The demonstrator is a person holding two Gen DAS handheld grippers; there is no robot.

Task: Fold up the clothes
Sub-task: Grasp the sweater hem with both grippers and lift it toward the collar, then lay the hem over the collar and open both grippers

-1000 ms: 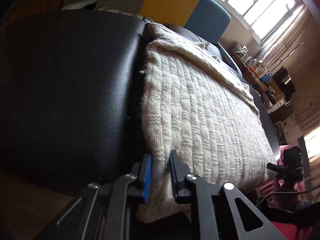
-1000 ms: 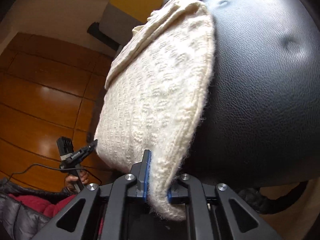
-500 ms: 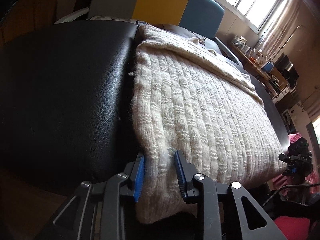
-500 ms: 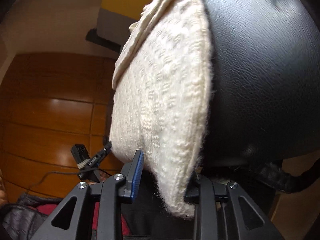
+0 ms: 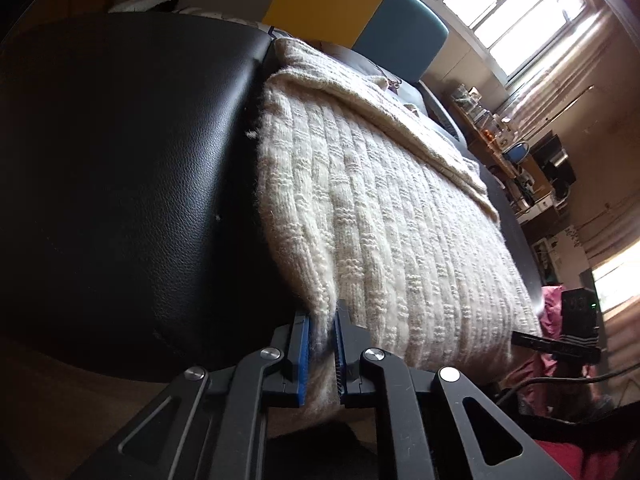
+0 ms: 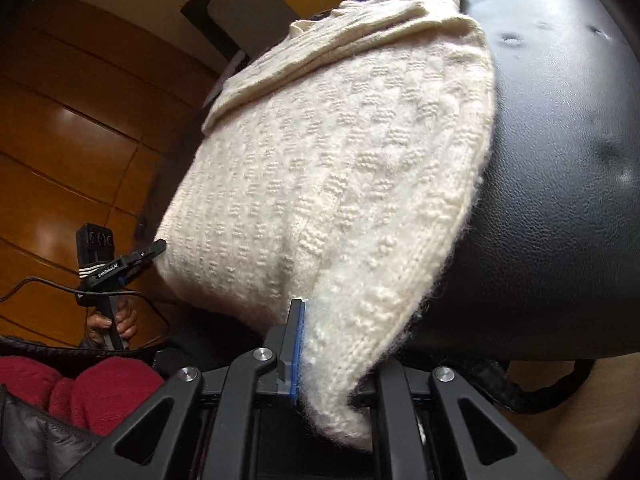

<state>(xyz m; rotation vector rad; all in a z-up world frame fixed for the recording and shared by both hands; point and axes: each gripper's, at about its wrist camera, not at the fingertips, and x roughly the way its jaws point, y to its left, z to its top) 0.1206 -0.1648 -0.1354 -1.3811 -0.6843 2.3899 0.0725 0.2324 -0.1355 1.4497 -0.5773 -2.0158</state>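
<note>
Where knit drapes, right gripper [image 6: 326,352] hides one jaw — sweater [image 6: 340,184] pinched.

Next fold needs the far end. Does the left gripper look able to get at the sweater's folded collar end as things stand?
Probably not yet: the left gripper is shut on the sweater's near hem, the collar end lying opposite.

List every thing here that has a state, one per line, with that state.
cream knit sweater: partly folded, lying on the black leather cushion, near edge hanging over the front.
left gripper: fingers just closed, shut on the sweater's near left corner.
right gripper: fingers just closed, shut on the sweater's near right corner.
window: bright with daylight.
</note>
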